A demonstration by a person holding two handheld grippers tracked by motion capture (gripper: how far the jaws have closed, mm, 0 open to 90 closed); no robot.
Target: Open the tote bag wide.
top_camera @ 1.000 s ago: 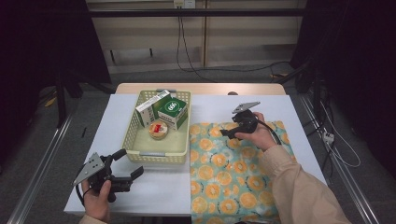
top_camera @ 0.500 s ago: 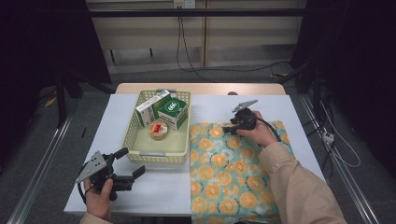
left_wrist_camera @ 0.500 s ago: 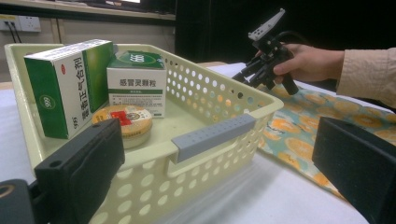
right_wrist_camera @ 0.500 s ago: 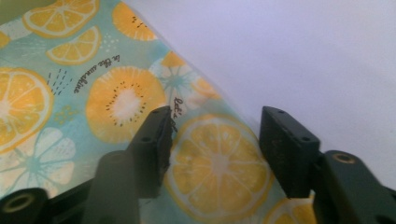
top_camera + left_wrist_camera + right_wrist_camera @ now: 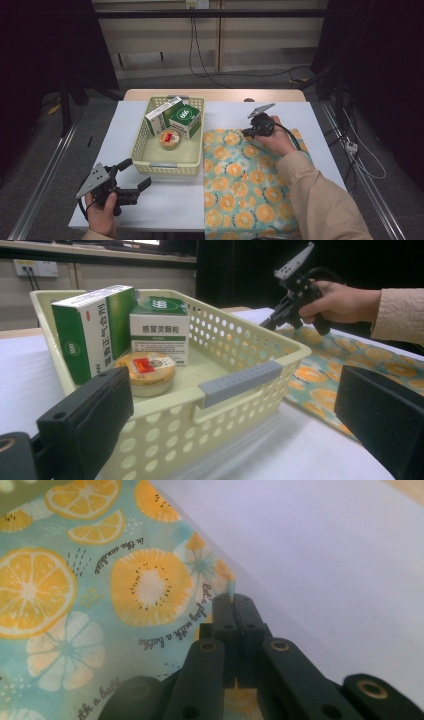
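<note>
At centre right of the high view, the right gripper (image 5: 248,132) is pinching the far edge of the orange-print cloth (image 5: 247,190), its jaws clenched on a sliver of fabric. The cloth is lying across the right half of the white table (image 5: 170,205), just beside the yellow basket (image 5: 172,169). At lower left, the left gripper (image 5: 136,175) is hovering with jaws spread wide, facing the basket, which is holding two green boxes (image 5: 175,117) and a small round tin (image 5: 170,139).
</note>
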